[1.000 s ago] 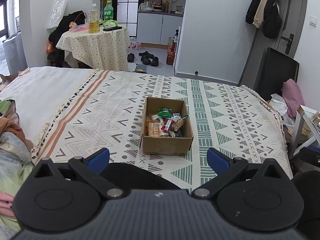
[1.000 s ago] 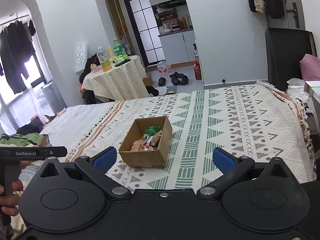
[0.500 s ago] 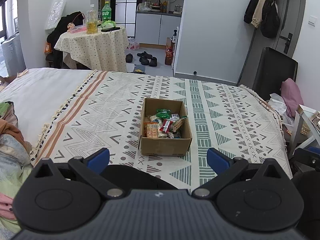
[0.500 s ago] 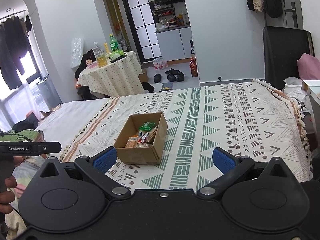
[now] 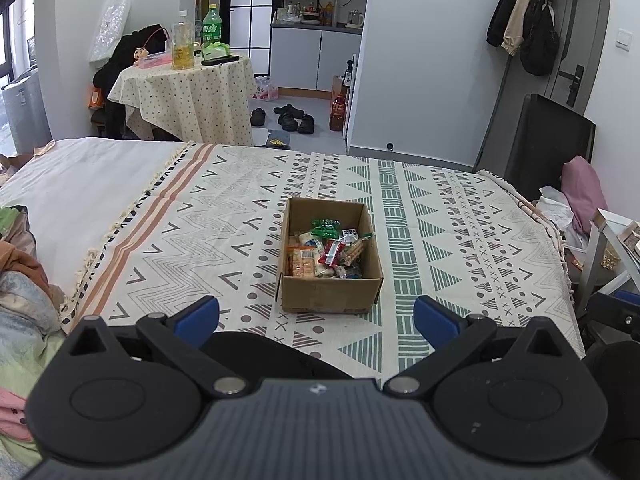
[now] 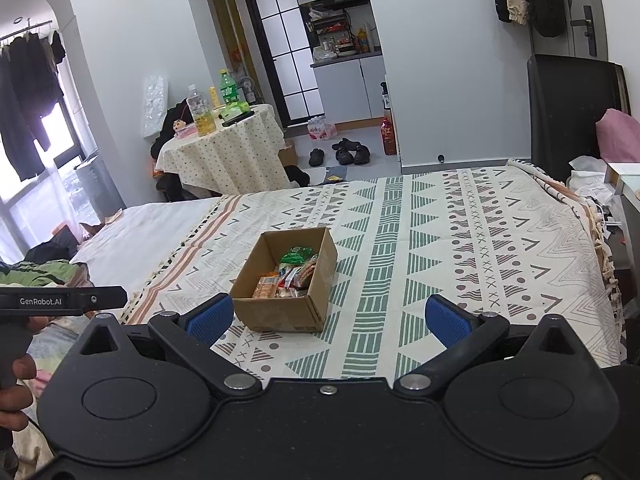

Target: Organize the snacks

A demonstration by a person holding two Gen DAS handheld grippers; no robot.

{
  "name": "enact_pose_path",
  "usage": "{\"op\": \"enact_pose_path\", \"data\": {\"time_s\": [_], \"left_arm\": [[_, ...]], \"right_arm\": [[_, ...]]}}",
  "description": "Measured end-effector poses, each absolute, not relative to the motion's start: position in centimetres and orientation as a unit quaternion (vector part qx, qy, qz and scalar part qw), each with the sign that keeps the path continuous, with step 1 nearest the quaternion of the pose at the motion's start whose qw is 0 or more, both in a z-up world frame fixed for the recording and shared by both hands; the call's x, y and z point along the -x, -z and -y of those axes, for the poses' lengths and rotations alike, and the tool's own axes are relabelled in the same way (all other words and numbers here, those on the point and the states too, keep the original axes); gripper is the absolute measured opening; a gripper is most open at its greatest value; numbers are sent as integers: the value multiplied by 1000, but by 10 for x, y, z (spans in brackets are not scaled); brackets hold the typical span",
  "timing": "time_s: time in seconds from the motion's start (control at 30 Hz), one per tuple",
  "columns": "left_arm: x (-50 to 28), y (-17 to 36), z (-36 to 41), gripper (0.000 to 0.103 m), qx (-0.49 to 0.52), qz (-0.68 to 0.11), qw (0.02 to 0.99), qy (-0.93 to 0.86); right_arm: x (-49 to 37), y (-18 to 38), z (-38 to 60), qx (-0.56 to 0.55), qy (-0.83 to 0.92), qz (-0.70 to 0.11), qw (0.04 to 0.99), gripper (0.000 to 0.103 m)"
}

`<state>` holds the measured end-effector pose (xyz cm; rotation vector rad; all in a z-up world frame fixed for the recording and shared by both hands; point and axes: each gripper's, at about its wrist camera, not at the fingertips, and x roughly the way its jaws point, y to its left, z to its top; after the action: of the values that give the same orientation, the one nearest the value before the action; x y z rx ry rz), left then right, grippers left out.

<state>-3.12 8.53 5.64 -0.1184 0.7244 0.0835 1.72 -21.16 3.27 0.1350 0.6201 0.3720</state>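
Left gripper: blue-padded fingers spread wide, nothing between them. Right gripper: fingers likewise wide apart, holding nothing. Both hover short of the cardboard box, not touching it.

Box: open-topped, upright on the patterned bedspread, near its middle. Snacks lie heaped inside the box: green, red and orange packets.

Beyond the box, past the bed's far edge: round table with bottles. Left of the box in the right wrist view, a hand grips the left tool's handle.
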Motion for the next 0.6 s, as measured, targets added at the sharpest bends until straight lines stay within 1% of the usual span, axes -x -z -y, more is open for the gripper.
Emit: {"op": "enact_pose_path", "data": {"time_s": [0.6], "left_arm": [[32, -59, -87, 103, 59, -355, 932, -43]], "right_arm": [[-19, -33, 214, -68, -181, -305, 933, 103]]}}
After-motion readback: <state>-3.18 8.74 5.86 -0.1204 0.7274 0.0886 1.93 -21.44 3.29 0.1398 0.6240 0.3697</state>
